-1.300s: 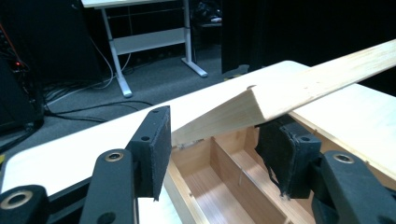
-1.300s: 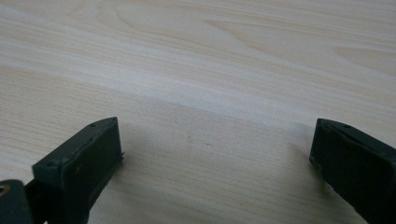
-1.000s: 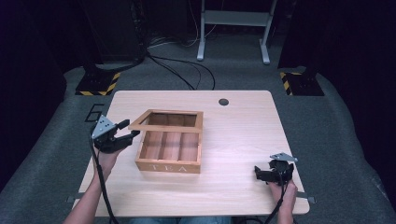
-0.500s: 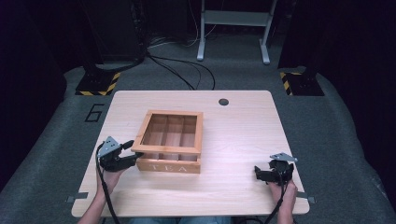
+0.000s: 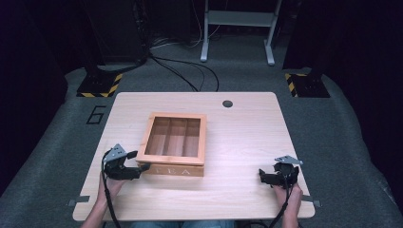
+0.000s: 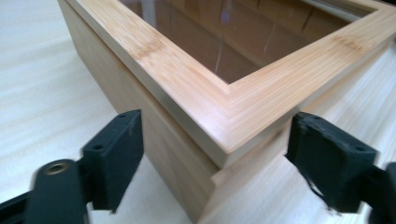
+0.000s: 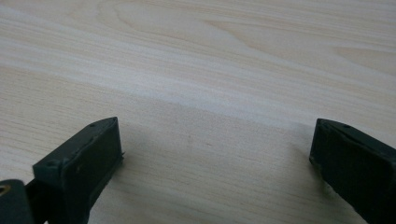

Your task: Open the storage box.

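A wooden tea box [image 5: 176,169] with a glass-window lid [image 5: 203,137] stands in the middle of the table, its lid lying flat and closed. My left gripper [image 5: 139,160] is at the box's front left corner. In the left gripper view the left gripper [image 6: 219,163] straddles that corner [image 6: 219,140]; its jaws have just been opening, and both pads [image 6: 114,156] stand clear of the wood. My right gripper [image 5: 261,175] rests low near the table's front right, open, with only bare tabletop between the right gripper's [image 7: 212,154] jaws.
The light wood table [image 5: 247,133] has a round cable hole [image 5: 227,103] near its far edge. Beyond it on the grey floor are cables [image 5: 190,78], a metal stand [image 5: 237,28] and two yellow-and-black striped bases [image 5: 100,85].
The box's lid, raised at its left side by my left gripper, has come down flat onto the box. The left gripper sank with it and opened. The right gripper stayed put.
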Tool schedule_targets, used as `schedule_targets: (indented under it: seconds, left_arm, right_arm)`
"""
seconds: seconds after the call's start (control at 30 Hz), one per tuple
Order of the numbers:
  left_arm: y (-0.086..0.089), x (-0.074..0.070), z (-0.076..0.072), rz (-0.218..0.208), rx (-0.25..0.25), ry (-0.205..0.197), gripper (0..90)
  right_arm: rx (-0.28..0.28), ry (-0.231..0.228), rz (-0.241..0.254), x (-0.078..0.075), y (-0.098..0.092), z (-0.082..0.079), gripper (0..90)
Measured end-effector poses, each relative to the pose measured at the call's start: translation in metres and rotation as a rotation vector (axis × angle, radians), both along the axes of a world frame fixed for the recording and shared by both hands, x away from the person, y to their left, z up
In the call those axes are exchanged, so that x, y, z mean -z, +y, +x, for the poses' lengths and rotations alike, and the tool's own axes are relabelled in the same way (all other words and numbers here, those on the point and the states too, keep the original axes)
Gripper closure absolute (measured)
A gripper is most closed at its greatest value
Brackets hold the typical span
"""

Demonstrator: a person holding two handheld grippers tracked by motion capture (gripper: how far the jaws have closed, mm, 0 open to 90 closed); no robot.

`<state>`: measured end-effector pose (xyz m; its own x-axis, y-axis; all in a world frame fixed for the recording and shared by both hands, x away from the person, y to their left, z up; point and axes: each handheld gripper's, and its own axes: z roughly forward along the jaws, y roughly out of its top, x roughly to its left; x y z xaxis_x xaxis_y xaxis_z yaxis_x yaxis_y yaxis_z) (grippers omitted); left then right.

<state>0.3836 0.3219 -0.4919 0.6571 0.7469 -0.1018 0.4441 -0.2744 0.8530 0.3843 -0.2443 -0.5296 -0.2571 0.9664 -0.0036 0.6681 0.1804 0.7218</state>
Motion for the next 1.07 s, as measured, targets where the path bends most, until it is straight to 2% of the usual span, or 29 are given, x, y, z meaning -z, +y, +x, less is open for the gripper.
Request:
schedule_targets:
  seconds: [0.1,0.17,0.23,0.27,0.37,0.43,0.5,0.53,0.63,0.73,0.8,0.83,0.9,1.07]
  left_arm:
    - [0.000,0.004,-0.003,-0.007,-0.019,0.020,11.1]
    - [0.001,0.007,-0.007,0.027,-0.037,0.021,8.2]
    - [0.002,0.008,-0.010,0.034,-0.052,0.015,5.4]
    - [0.004,0.010,-0.015,0.059,-0.060,0.024,4.1]
    - [0.008,0.012,-0.020,0.079,-0.083,0.025,1.9]
    - [0.017,0.018,-0.026,0.112,-0.111,0.049,0.0]
    - [0.020,0.020,-0.028,0.122,-0.127,0.053,0.0]
    - [0.027,0.024,-0.031,0.143,-0.146,0.071,0.0]
    - [0.031,0.027,-0.033,0.162,-0.164,0.089,0.0]
    - [0.038,0.033,-0.033,0.221,-0.183,0.122,0.0]
    - [0.039,0.036,-0.032,0.231,-0.194,0.133,0.0]
    - [0.039,0.040,-0.032,0.215,-0.210,0.125,0.0]
    - [0.040,0.040,-0.033,0.216,-0.216,0.125,0.0]
    - [0.041,0.040,-0.033,0.221,-0.210,0.128,0.0]
  right_arm:
    - [0.000,0.000,0.001,0.000,0.000,0.000,1.8]
    - [0.000,0.000,0.002,0.000,0.000,0.000,1.9]
    - [-0.001,0.001,0.001,0.000,0.000,0.000,1.9]
    - [-0.002,0.000,-0.001,0.000,0.000,0.000,1.9]
    - [-0.003,0.000,-0.001,0.000,0.000,0.000,1.9]
    - [-0.003,0.000,-0.002,0.000,0.000,0.000,1.9]
    - [-0.003,0.001,-0.002,0.000,0.000,0.000,1.9]
    - [-0.003,0.000,-0.002,0.000,0.000,0.000,1.9]
    - [0.001,-0.001,0.002,0.000,0.000,0.000,1.9]
    - [-0.001,0.000,0.001,0.000,0.000,0.000,1.9]
    - [-0.001,0.001,0.000,0.000,0.000,0.000,1.9]
    - [0.000,-0.001,0.001,0.000,0.000,0.000,1.9]
    - [0.000,0.000,0.002,0.000,0.000,0.000,1.9]
    - [0.002,0.001,0.003,0.000,0.000,0.000,1.3]
